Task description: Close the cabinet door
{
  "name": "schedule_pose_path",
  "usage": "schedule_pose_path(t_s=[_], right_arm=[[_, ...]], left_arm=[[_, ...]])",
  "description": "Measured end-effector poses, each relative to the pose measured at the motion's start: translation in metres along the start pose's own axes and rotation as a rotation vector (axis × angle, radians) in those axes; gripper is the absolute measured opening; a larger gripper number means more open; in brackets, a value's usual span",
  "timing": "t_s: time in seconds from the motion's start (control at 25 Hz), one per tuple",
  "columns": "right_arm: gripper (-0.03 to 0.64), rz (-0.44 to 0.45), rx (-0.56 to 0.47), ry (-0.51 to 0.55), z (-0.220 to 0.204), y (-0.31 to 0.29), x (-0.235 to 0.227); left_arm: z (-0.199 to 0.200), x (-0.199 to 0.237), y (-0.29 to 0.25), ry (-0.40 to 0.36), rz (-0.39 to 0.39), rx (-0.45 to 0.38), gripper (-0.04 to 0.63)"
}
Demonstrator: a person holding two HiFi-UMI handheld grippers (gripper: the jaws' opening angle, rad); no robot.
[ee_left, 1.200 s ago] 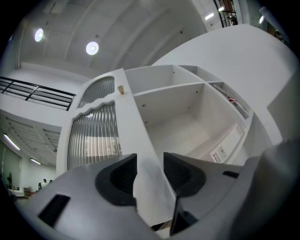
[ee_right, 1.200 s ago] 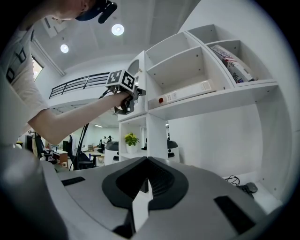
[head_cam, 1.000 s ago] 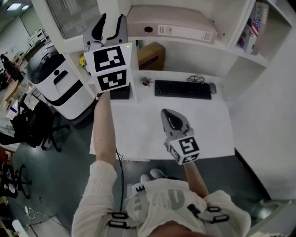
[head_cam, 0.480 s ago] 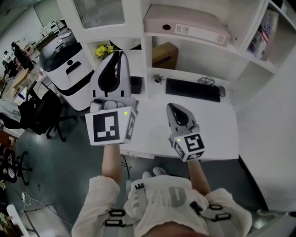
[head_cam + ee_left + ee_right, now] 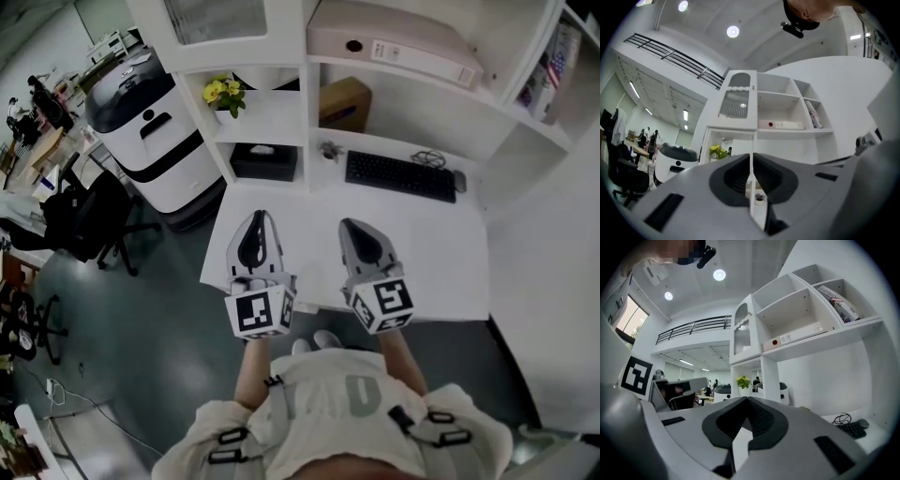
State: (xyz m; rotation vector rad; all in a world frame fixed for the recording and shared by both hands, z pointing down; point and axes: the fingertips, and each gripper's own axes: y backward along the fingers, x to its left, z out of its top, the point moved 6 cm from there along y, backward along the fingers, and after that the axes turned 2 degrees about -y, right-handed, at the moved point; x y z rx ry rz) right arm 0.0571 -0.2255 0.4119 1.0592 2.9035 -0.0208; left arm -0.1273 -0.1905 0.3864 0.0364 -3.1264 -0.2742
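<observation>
- Cabinet door [image 5: 208, 21]: white, with a ribbed glass panel. It sits at the upper left of the white shelf unit [image 5: 310, 89], above the niche with the yellow flowers [image 5: 225, 92]. In both gripper views it lies flush with the unit's front, closed.
- Left tool [image 5: 258, 217]: low over the near left part of the surface [image 5: 427, 267], well apart from the door. Its jaws have just been closing and now stand together with nothing between them.
- Right tool [image 5: 347, 225]: just beside the left one over the surface, jaws together and empty.
- A pale binder [image 5: 394, 42] lies on the shelf right of the door, with a brown box [image 5: 343, 103] in the compartment below it.
- A black keyboard [image 5: 398, 175] lies at the back of the surface.
- A white-and-black machine [image 5: 150, 131] stands on the floor left of the unit.
</observation>
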Motion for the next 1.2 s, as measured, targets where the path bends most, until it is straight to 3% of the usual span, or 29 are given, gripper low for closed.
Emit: schedule_pose_path(t_s=[0.24, 0.36, 0.52, 1.2], right_arm=[[0.003, -0.039, -0.033, 0.046, -0.007, 0.002, 0.006], [0.003, -0.046, -0.03, 0.027, -0.009, 0.004, 0.008], [0.003, -0.048, -0.015, 0.013, -0.013, 0.006, 0.007], [0.003, -0.076, 0.0, 0.007, -0.017, 0.012, -0.004]], left_arm=[[-0.057, 0.007, 0.012, -0.017, 0.035, 0.128, 0.023], [-0.067, 0.005, 0.012, -0.016, 0.031, 0.158, 0.023], [-0.066, -0.003, 0.013, -0.049, 0.01, 0.167, 0.021], [-0.054, 0.005, 0.016, -0.043, 0.045, 0.151, 0.02]])
